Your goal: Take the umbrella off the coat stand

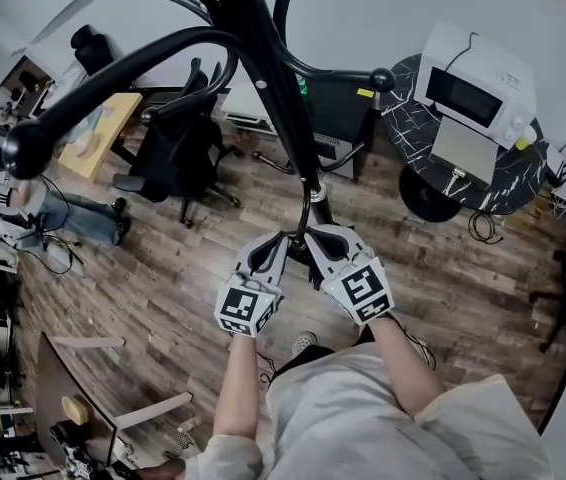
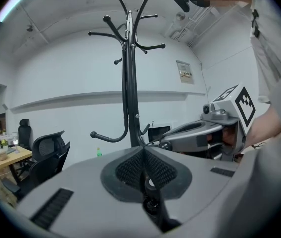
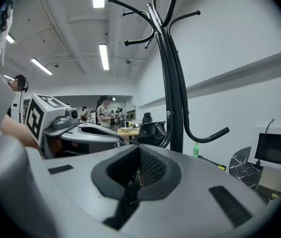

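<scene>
Chair stood left, well clear of work. Left gripper: fingers together, nothing seen between them, aimed near level at stand pole; judged poised for approach. Umbrella not positively identified. Thin dark loop hung beside pole down to between both tips, possibly umbrella strap. Right gripper: fingers likewise together, nothing seen in them, just beside left one. Judged both must part before any grasp. Microwave right, clear.
</scene>
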A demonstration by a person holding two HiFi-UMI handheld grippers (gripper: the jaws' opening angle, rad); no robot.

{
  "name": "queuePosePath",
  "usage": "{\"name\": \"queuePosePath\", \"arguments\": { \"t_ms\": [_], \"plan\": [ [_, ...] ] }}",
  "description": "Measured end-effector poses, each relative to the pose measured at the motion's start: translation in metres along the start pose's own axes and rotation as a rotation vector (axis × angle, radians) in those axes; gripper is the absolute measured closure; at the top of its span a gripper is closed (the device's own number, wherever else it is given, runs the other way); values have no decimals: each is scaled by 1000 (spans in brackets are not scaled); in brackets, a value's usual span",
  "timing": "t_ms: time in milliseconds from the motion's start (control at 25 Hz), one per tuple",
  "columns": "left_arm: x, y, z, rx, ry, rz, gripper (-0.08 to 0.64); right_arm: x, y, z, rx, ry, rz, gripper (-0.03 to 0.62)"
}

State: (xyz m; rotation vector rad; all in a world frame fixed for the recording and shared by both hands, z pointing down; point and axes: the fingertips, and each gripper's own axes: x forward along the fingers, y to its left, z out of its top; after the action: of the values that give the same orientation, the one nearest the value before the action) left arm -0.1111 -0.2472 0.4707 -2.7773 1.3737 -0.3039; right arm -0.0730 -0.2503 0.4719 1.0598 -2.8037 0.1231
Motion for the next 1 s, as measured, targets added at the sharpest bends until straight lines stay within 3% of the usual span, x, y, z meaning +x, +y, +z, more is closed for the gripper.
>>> {"name": "queuePosePath", "arguments": {
  "t_ms": [1000],
  "plan": [
    [-20,-27,-5,-87,-37,118,537,-23,16,-5,-32,10,125,584]
  ]
}}
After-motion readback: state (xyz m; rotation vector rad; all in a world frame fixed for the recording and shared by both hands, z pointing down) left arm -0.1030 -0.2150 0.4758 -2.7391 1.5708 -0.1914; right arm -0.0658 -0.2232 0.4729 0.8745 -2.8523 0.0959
